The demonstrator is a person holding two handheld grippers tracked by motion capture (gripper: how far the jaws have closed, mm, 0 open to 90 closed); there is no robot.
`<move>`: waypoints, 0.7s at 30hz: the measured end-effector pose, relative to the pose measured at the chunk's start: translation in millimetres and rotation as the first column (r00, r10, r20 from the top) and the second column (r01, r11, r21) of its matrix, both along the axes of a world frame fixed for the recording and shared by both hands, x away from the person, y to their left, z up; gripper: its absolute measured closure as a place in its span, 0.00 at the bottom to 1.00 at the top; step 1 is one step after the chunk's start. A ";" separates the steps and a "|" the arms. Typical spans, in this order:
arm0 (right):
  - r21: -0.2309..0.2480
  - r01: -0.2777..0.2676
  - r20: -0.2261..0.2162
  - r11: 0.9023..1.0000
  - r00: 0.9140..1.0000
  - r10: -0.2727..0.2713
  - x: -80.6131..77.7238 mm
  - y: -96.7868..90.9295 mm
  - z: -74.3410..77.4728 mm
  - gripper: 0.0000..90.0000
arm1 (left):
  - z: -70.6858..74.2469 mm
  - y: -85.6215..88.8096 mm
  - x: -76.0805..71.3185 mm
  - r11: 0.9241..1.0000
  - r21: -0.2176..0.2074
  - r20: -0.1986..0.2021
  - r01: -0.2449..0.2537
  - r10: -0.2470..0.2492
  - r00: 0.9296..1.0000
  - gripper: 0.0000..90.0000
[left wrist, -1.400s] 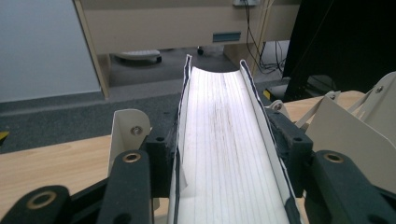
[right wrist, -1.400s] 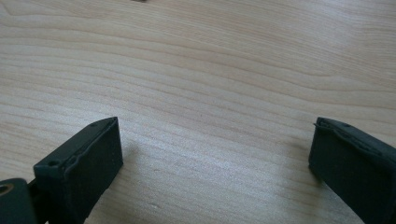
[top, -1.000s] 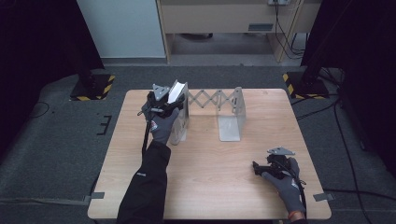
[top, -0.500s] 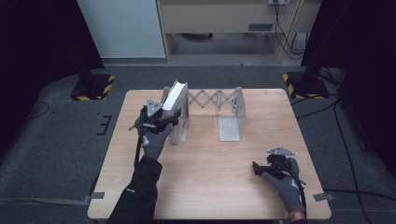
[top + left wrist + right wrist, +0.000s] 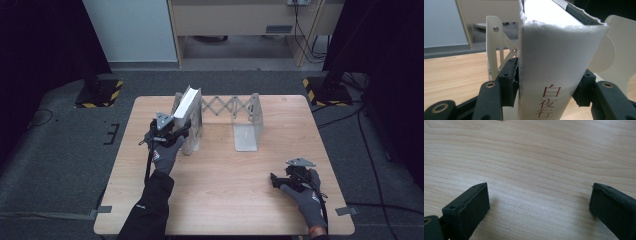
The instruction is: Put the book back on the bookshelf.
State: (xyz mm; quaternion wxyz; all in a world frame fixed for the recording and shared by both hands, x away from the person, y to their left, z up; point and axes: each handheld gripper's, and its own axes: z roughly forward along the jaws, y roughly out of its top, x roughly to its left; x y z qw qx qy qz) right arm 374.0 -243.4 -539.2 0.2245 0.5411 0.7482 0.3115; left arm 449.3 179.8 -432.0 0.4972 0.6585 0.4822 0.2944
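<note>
Bare table [image 5: 225,190] from 3 to 9 o'clock; book [image 5: 186,106] and folding rack [image 5: 240,112] block 12 o'clock.

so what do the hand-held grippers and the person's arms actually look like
Each hand-held gripper, left and right, is black, with a grey three-cornered plate on top and a dark cable trailing back. Their jaws end in blocky black pads on arms with brass-ringed screw holes. The person wears grey gloves with a small red and white mark, and a black sleeve.
</note>
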 end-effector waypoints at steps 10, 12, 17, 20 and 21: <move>0.000 0.000 0.001 1.000 1.000 0.000 0.0 0.0 0.0 0.04 | -9.0 1.8 -3.2 0.998 -0.022 0.002 0.050 -0.050 0.999 0.46; -0.001 0.001 0.001 1.000 1.000 -0.001 0.0 0.0 0.0 0.04 | -12.2 3.4 -6.0 0.998 -0.005 -0.004 0.070 -0.070 0.998 0.45; 0.000 0.000 0.000 1.000 1.000 0.000 0.0 0.0 0.0 0.04 | -20.2 6.3 -11.7 0.995 0.025 -0.030 0.096 -0.095 0.995 0.47; 0.000 0.000 0.000 1.000 1.000 0.000 0.0 0.0 0.0 0.04 | -23.2 6.0 -11.9 0.995 0.021 -0.045 0.096 -0.095 0.994 0.50; 0.000 0.000 0.000 1.000 1.000 0.000 0.0 0.0 0.0 0.04 | -24.1 5.2 -11.7 0.995 0.023 -0.048 0.093 -0.092 0.995 0.50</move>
